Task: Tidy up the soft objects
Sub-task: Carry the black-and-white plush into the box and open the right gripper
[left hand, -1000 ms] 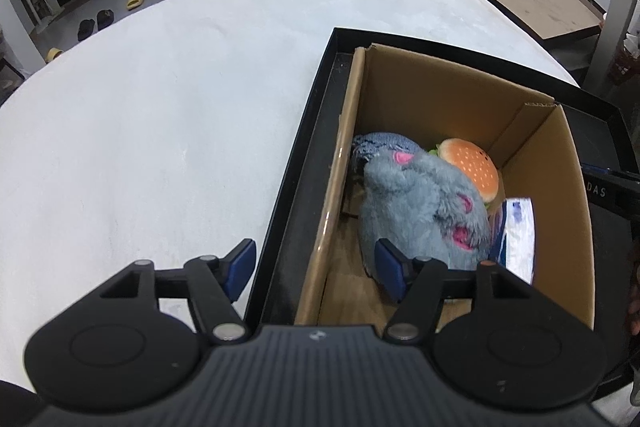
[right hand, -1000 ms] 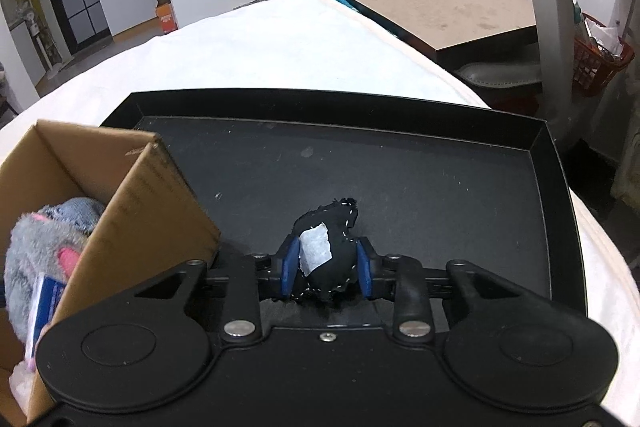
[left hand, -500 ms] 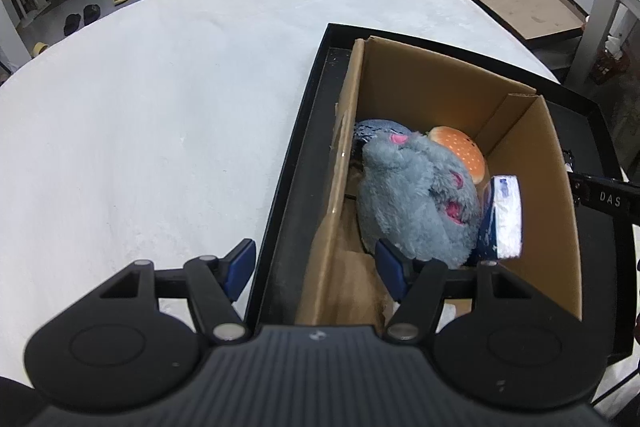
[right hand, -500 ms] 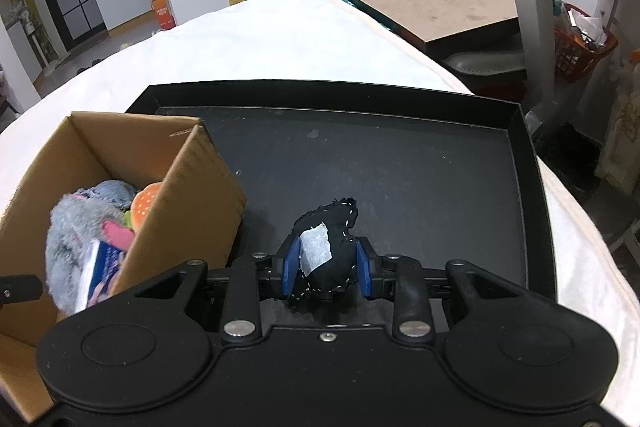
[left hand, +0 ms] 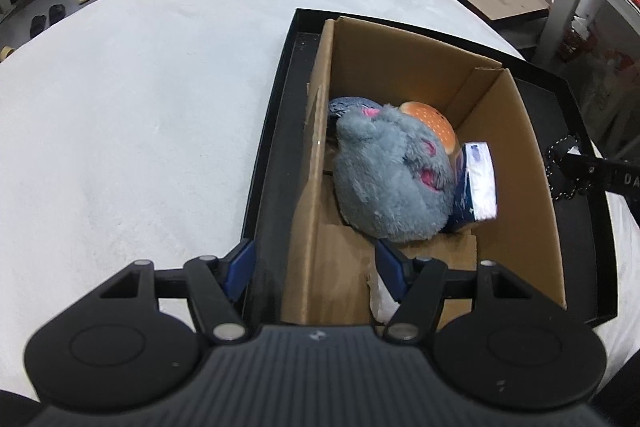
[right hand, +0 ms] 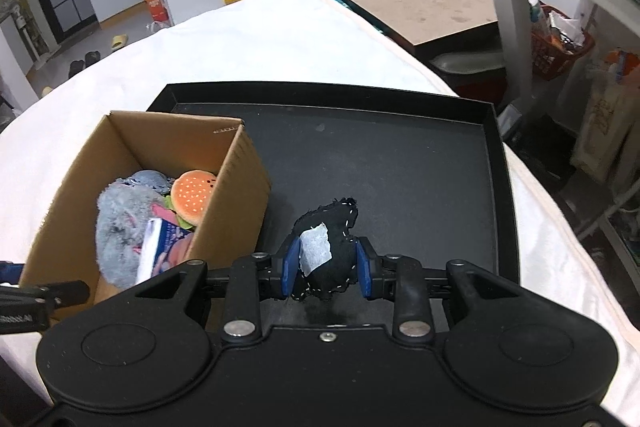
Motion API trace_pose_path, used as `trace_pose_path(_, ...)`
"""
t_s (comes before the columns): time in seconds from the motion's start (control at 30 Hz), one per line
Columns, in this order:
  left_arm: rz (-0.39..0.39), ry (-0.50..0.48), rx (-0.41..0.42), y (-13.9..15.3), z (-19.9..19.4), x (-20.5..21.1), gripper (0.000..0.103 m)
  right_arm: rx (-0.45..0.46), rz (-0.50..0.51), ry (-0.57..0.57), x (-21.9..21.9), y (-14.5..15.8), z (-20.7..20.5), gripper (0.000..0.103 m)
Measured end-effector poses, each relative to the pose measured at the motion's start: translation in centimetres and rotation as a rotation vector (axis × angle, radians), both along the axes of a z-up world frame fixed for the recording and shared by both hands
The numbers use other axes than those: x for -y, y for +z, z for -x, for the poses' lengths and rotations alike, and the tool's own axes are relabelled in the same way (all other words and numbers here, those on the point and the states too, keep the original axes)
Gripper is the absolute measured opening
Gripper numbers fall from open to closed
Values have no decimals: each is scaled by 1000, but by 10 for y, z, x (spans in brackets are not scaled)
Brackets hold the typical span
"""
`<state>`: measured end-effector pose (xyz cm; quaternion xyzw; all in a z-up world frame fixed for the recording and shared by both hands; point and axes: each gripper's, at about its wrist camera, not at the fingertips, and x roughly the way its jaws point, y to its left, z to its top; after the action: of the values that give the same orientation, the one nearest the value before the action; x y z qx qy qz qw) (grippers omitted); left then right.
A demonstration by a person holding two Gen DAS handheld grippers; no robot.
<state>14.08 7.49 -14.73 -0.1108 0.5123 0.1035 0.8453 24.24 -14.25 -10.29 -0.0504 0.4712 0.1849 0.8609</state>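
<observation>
- The right gripper (right hand: 327, 269) squeezes a small black plush toy (right hand: 326, 247) above the black tray (right hand: 400, 163).
- The cardboard box (right hand: 240, 187) sits just to its left, so the toy must go left.
- The left gripper (left hand: 314, 269) hangs wide apart, holding nothing, over the box's near edge.

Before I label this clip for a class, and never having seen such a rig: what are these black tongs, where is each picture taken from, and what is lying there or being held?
There is no robot: a person holds one pair of hand-held tongs in each hand, each with a fisheye camera looking forward along its two blue-padded fingers. In the left view, the left tongs are open and empty, above the near end of a cardboard box. The box stands in a black tray on a white-covered surface. Inside it lie a grey plush toy, a plush burger and a blue-and-white packet. In the right view, the right tongs are shut on a small black stitched soft toy over the tray.
</observation>
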Motion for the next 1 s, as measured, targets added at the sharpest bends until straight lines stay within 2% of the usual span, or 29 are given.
trace_pose_path(0.23,45,-32,38,1,8,-5,64,3,-21,6,-11,26,13,30)
trace_pose_path(0.43,119,-31,58,-1,13,-15,60,1,-43,32,-29,43,25,31)
trace_pose_path(0.53,129,-30,75,1,14,-19,51,-3,-49,49,-38,48,32,31)
trace_pose_path(0.67,148,-26,68,-2,17,-23,29,-19,-52,76,-53,49,41,31)
trace_pose_path(0.77,169,-16,71,-2,18,-28,21,-36,-54,90,-63,47,46,32)
trace_pose_path(1.0,201,5,81,-4,22,-37,20,-57,-42,112,-80,47,56,32)
